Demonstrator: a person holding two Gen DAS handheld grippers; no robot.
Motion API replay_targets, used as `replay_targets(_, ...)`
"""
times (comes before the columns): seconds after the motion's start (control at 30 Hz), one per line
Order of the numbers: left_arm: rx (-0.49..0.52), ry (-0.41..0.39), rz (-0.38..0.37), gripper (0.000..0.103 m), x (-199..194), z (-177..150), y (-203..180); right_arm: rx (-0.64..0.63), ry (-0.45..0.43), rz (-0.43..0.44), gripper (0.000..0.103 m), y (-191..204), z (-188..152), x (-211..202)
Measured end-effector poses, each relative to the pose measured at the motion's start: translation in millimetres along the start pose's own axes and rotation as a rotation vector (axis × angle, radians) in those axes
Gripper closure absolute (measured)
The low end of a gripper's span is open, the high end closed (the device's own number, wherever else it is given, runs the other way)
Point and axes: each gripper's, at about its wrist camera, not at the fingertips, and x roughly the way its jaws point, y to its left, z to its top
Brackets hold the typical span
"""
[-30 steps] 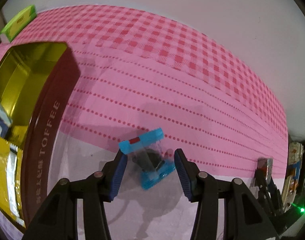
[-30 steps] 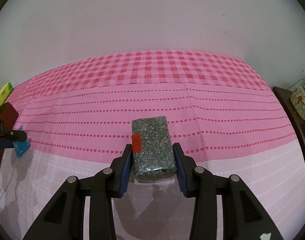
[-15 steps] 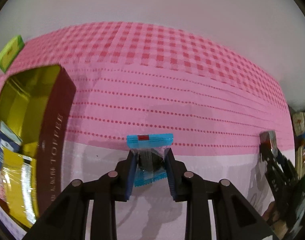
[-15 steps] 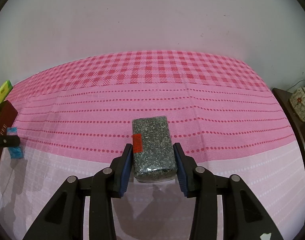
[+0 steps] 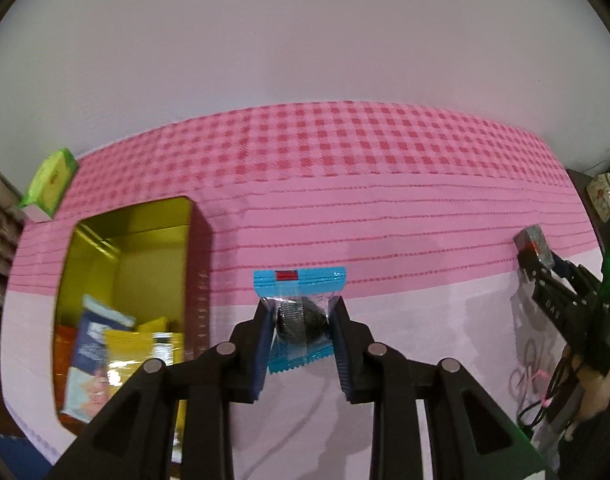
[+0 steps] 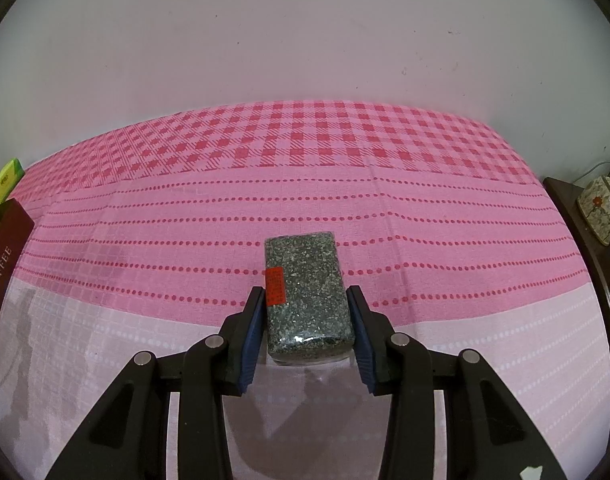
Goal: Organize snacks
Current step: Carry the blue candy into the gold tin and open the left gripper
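Note:
My left gripper is shut on a blue snack packet with a dark sweet inside, and holds it off the pink cloth, just right of the tin. The maroon "TOFFEE" tin with a gold inside stands open at the left and holds several packets, among them a yellow packet. In the right wrist view my right gripper is shut on a grey speckled block with a red label, held above its shadow. From the left wrist view, that right gripper and the block are far right.
A green box lies at the cloth's far left corner, behind the tin. A patterned ceramic jar sits on a dark side table past the cloth's right edge. A white wall runs behind the table. A hand grasps the right gripper's handle.
My left gripper closed on the blue packet and lifted it off the cloth while rolling level; more of the tin's inside shows. The right gripper and its block have not moved.

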Motion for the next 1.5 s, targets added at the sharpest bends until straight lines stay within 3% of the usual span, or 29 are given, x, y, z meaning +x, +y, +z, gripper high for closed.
replay_targets(0.77,-0.046,-0.067,0.154,0.075,-37.7,-28.6,99.3,-0.007,0.0,-0.004,0.064,-0.4,0.2,0.3)
replay_targets(1.13,-0.108,-0.056,0.223,0.075,-36.0,-37.3,143.2,-0.009,0.0,-0.006,0.064,-0.7,0.3,0.6)
replay_targets(1.5,-0.166,-0.009,0.22,0.075,-24.2,-38.6,180.1,-0.012,0.001,-0.007,0.064,-1.0,0.4,1.3)
